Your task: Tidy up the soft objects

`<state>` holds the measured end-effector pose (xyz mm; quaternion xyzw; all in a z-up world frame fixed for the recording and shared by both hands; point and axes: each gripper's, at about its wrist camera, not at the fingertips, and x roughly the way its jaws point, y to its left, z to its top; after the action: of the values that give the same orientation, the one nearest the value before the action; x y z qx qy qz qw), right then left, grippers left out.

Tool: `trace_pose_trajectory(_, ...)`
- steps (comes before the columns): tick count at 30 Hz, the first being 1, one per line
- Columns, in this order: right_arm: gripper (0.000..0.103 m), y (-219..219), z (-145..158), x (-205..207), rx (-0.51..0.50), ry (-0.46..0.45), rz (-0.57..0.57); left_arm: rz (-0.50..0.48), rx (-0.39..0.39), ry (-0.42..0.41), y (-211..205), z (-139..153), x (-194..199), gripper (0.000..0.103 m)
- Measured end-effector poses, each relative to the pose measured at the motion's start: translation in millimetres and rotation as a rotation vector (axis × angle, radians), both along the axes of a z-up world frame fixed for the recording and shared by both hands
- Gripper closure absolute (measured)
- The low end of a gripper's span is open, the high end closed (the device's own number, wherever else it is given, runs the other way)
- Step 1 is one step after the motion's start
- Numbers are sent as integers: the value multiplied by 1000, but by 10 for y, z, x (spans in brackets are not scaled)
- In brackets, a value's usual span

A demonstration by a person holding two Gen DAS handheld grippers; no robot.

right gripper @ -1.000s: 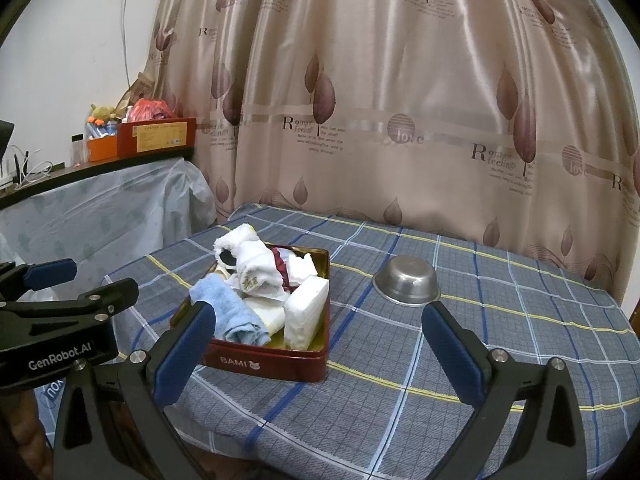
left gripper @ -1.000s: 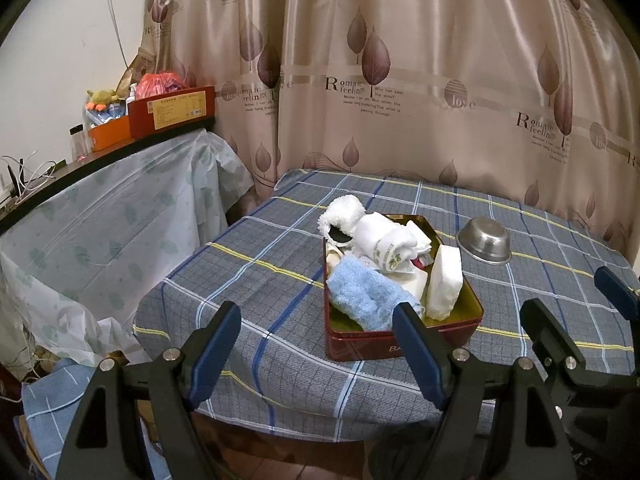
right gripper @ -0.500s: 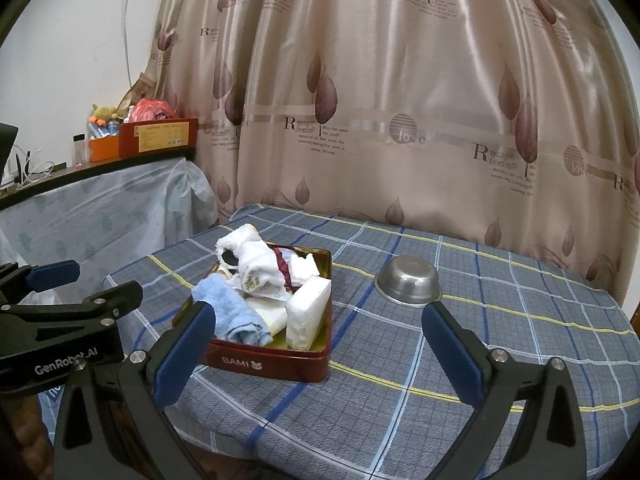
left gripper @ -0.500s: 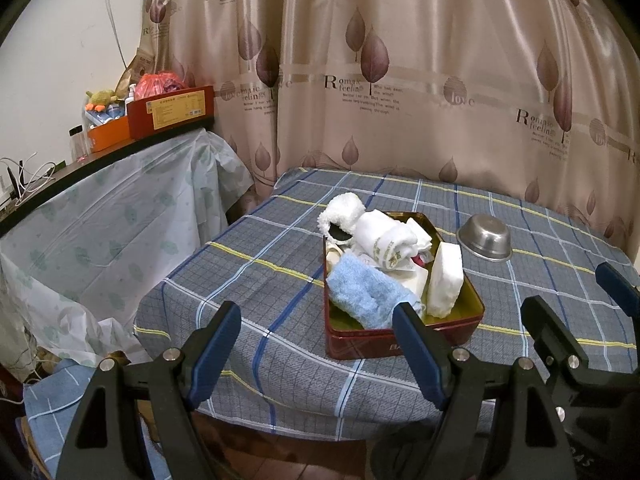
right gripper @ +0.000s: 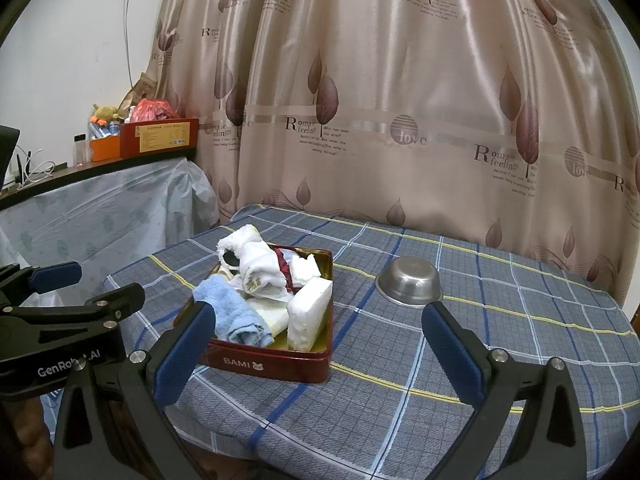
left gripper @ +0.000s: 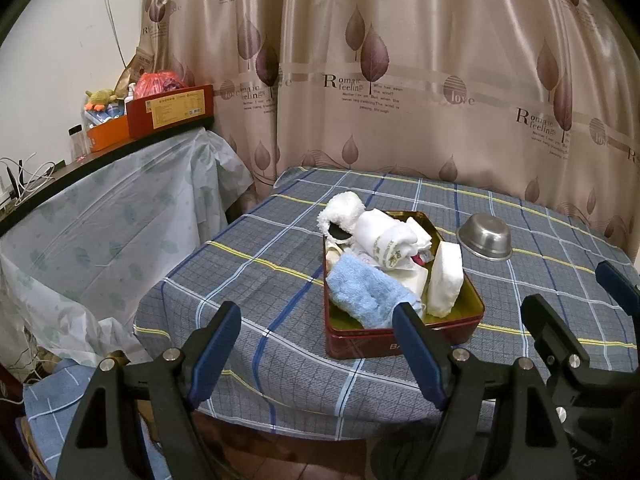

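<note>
A red tin (left gripper: pixel 404 342) (right gripper: pixel 276 364) stands on the plaid table and holds several soft things: a blue towel (left gripper: pixel 366 294) (right gripper: pixel 236 312), a rolled white cloth (left gripper: pixel 386 238) (right gripper: pixel 258 270), a fluffy white sock (left gripper: pixel 340 210) and a white folded pad (left gripper: pixel 444 280) (right gripper: pixel 310 312). My left gripper (left gripper: pixel 316 350) is open and empty, held off the table's near edge, left of the tin. My right gripper (right gripper: pixel 318 350) is open and empty, held just before the tin; it also shows at the right of the left wrist view (left gripper: pixel 576 304).
A steel bowl (left gripper: pixel 485 237) (right gripper: pixel 409 281) lies upside down right of the tin. A curtain (left gripper: pixel 400 60) hangs behind the table. A covered counter (left gripper: pixel 100 208) with boxes (left gripper: pixel 170 110) stands at the left. The table edge (left gripper: pixel 280 404) is close below my grippers.
Both views have shifted very slightly; the tin sits a touch lower and closer. Nothing was taken hold of or let go.
</note>
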<state>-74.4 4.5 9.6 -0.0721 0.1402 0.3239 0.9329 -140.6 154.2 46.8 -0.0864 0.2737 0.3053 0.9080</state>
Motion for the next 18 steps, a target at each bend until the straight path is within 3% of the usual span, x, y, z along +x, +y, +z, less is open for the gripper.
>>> trace_pose_trajectory(18,1,-5,4,3,1,4,3,-2,5,4,2,-11,9,23)
